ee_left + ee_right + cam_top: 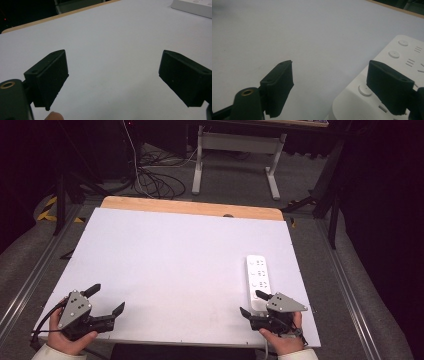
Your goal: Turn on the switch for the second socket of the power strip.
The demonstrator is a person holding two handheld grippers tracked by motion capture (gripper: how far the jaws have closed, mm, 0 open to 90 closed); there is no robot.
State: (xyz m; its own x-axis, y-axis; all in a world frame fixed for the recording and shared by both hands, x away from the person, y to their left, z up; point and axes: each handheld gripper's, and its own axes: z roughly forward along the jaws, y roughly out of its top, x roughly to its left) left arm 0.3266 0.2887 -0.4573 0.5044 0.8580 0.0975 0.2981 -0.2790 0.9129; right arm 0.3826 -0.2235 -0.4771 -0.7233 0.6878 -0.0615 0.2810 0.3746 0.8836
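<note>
power strip (259,279): white, flat on the desk (165,265), right in front of the right gripper (255,303). Its near end sits just under and between that one's fingers (278,86), a bit off to their right-hand side.
long axis: runs straight away from the person, pretty much in line with where the right gripper is pointing. So I'd guess any pinch goes across the short width, not along it.
right gripper: spread wide open, nothing in it. From its own camera, one finger hangs over the strip's near end and the other over bare desk.
left gripper (106,301): also wide open and empty, parked over the near left corner, well apart from the strip. From its own camera the strip (193,6) is just a far-off corner.
nearer hand: the right, easily.
in the way: nothing between fingers and strip that I can spot.
sockets: rows of slots and round buttons (394,54) on the top face.
</note>
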